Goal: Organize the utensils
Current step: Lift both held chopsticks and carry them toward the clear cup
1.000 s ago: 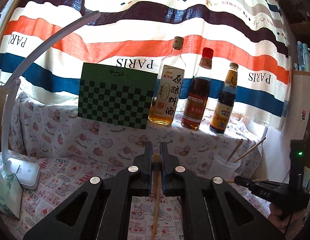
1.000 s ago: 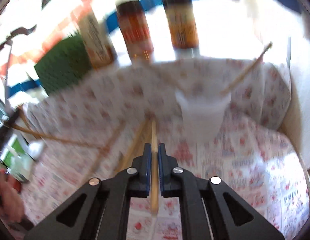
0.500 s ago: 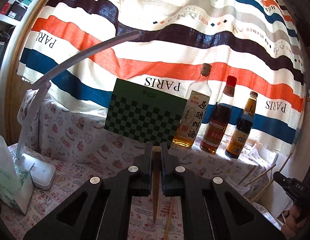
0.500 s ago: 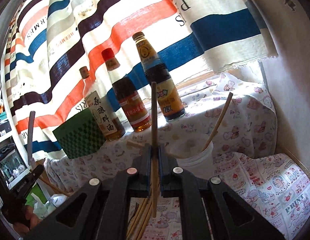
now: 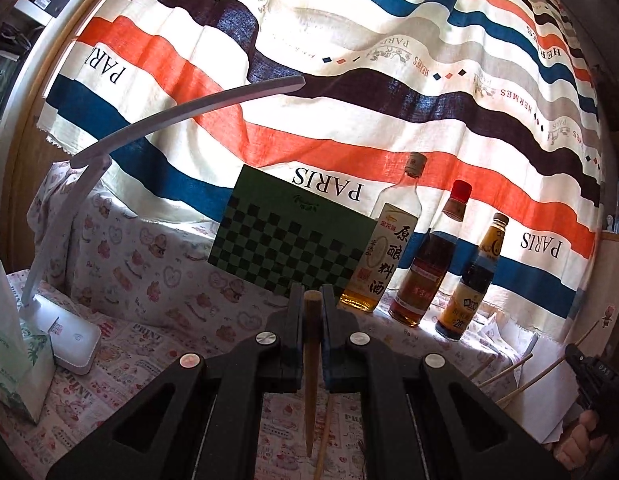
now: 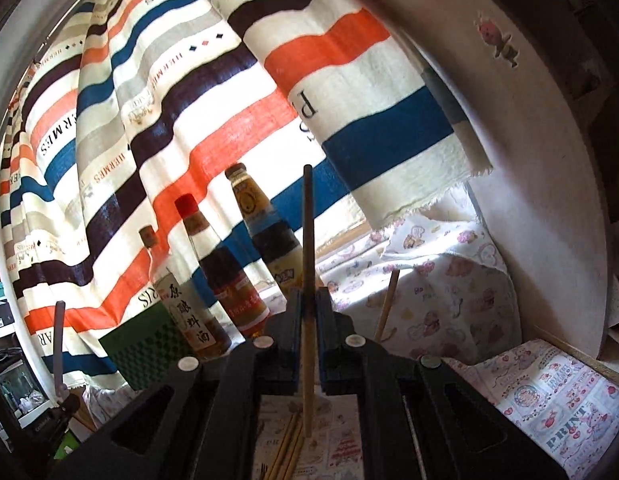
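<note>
My left gripper (image 5: 310, 300) is shut on a wooden chopstick (image 5: 310, 368); its thick end pokes just past the fingertips and its thin end points back down over the printed tablecloth. My right gripper (image 6: 308, 300) is shut on a second chopstick (image 6: 307, 240) that stands upright well above the fingertips. The right gripper also shows at the right edge of the left wrist view (image 5: 589, 368). Several chopsticks (image 5: 521, 372) stick up at the right beside it, the cup under them hidden. One stick (image 6: 387, 306) rises behind my right fingers. More chopsticks (image 6: 287, 448) lie on the cloth below.
Three sauce bottles (image 5: 425, 256) and a green checkered board (image 5: 285, 248) stand on a cloth-covered ledge before a striped curtain. A white desk lamp (image 5: 61, 336) and a tissue pack (image 5: 17, 356) are at the left. A white wall (image 6: 529, 160) closes the right side.
Both grippers have lifted and tilted upward with their chopsticks. The right view swung from the tabletop and white cup up to the curtain and bottles. The cup has dropped out of view.
</note>
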`<move>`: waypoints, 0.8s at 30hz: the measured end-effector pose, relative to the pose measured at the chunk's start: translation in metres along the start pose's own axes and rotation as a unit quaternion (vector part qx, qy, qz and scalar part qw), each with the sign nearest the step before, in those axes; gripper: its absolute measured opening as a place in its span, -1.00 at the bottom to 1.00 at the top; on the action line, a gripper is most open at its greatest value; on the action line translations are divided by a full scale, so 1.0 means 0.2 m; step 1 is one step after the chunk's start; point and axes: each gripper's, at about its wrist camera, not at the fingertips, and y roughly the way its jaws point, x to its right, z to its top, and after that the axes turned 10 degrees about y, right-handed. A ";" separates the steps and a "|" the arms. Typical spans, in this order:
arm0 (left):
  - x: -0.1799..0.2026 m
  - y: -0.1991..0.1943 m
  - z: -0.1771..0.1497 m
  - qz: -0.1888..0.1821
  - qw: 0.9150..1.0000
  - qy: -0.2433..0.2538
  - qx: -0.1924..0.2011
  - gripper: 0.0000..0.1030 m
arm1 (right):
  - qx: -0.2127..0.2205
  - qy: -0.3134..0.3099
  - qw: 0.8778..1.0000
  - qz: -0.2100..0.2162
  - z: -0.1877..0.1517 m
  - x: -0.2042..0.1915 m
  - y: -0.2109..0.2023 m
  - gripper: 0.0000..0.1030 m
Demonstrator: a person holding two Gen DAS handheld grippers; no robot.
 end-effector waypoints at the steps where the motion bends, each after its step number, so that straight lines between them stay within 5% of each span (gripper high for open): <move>1: 0.01 0.00 -0.01 0.003 1.000 0.006 0.003 -0.89 | 0.014 -0.001 1.000 -0.006 0.02 0.00 0.00 -0.89; 10: -0.03 0.04 -0.04 0.016 1.000 -0.008 -0.006 -0.89 | 0.035 -0.004 0.999 -0.040 0.07 0.02 0.21 -0.89; 15: -0.08 0.03 -0.02 0.008 1.000 -0.028 -0.002 -0.89 | -0.004 -0.026 0.997 -0.075 -0.05 0.07 0.34 -0.89; 24: 0.04 0.16 0.04 -0.028 0.999 -0.035 -0.029 -0.89 | -0.104 0.050 0.990 -0.085 -0.10 0.25 0.45 -0.87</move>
